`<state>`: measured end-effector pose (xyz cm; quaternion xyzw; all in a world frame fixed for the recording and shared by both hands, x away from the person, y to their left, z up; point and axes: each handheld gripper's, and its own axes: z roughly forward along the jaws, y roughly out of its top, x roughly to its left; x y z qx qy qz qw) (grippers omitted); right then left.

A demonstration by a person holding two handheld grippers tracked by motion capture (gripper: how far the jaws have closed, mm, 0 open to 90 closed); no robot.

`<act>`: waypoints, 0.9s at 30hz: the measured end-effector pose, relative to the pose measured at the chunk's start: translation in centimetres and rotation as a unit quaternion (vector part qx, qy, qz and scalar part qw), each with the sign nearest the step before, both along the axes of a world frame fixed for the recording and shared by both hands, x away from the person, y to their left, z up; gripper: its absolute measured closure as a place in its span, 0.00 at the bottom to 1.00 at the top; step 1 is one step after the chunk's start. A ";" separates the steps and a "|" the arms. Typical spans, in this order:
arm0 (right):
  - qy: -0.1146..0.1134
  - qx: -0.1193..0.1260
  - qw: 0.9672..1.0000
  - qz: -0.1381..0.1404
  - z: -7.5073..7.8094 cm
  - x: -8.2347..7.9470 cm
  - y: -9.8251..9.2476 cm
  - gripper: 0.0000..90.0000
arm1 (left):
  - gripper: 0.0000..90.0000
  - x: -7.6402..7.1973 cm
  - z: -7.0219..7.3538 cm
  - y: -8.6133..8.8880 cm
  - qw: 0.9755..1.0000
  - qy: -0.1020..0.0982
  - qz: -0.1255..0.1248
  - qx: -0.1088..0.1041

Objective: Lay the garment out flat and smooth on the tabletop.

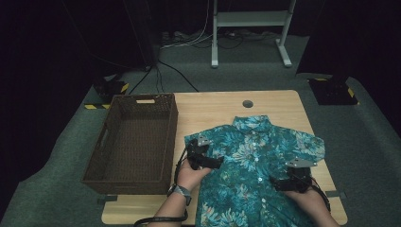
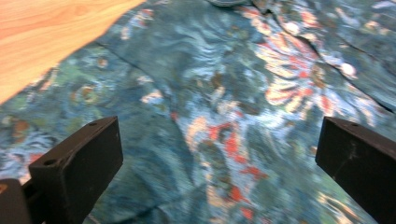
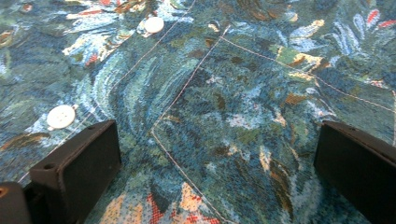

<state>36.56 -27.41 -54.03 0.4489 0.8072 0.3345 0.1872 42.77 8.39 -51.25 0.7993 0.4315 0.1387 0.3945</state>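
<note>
The shirt [image 1: 253, 170] is woven cloth with a matt, slightly grainy weave, printed in teal, blue and orange-red leaf shapes; pale thread stitching [image 3: 187, 88] outlines a patch pocket, and its buttons [image 3: 60, 116] look like smooth, faintly glossy white plastic. The tabletop [image 1: 208, 111] is light wood with a smooth, satin finish and visible grain. The basket [image 1: 135, 142] is dark brown wickerwork, rough and ribbed in texture. The fingers [image 3: 77, 161] of the right gripper [image 3: 219, 172] are matt black plastic with a slightly dusty surface, like those [image 2: 79, 161] of the left gripper [image 2: 219, 172]. The floor [image 1: 56, 156] is covered in dull grey-green carpet with a coarse nap.
</note>
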 end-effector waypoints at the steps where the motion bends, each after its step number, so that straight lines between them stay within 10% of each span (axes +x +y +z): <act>1: 0.001 0.001 1.000 0.001 0.0 0.0 0.0 0.01 | 0.00 0.2 0.0 0.0 1.000 0.000 0.007 0.007; 14: 0.003 0.008 1.000 0.007 0.0 -0.1 -0.1 0.01 | 0.02 3.1 -0.3 0.4 0.996 0.027 0.083 0.031; 20: 0.004 0.010 1.000 0.010 0.0 -0.1 -0.2 0.01 | 0.30 3.8 -0.5 1.2 0.994 0.023 0.106 0.022; 27: 0.003 0.007 1.000 0.015 0.0 -0.1 -0.1 0.01 | 0.34 4.3 -1.2 2.1 0.984 0.011 0.171 0.054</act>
